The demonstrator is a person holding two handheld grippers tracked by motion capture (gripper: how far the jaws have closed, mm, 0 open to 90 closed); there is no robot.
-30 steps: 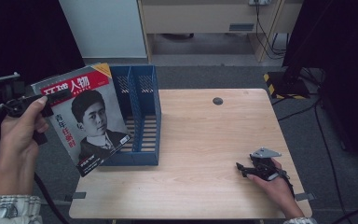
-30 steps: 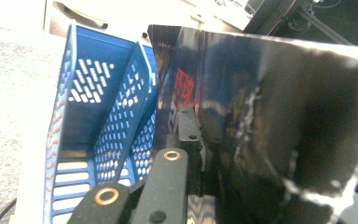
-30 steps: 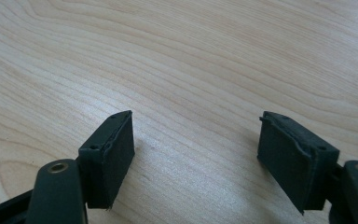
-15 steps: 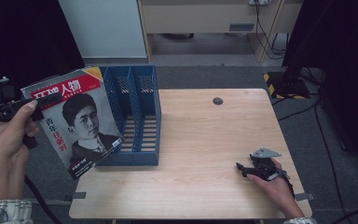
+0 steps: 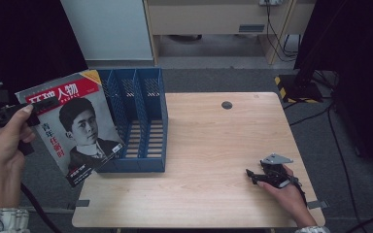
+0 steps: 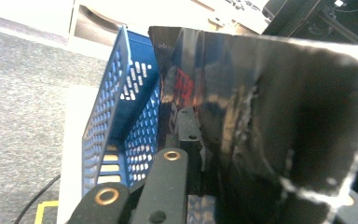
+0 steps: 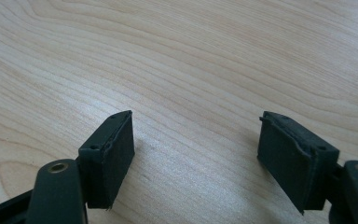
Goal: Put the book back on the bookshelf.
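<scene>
Left gripper [image 5: 39,108] clamped on the top-left edge of a glossy magazine with a red title band and a black-and-white portrait cover [image 5: 80,128]; jaws together on the paper, seen up close in the left gripper view [image 6: 186,140] where the shiny cover [image 6: 270,126] curves across the right of frame; person's left hand [image 5: 2,150] holds the gripper off the left edge of the light wooden table [image 5: 213,145]; magazine hangs tilted, cover facing the camera, its lower corner past the table's left edge, its right edge overlapping the front-left of a blue perforated plastic file rack with three slots [image 5: 138,121]; whether magazine and rack touch, cannot tell; in the left gripper view the rack's blue wall [image 6: 121,112] sits just left of the magazine; rack stands upright on the table's left part, slots open upward; right gripper [image 5: 252,175] rests on the table near the front-right corner, person's right hand [image 5: 284,191] on it; its jaws apart with bare wood between the pads [image 7: 109,158], nothing gripped; small dark round disc [image 5: 227,105] on the table near the far edge, well apart from both grippers.
</scene>
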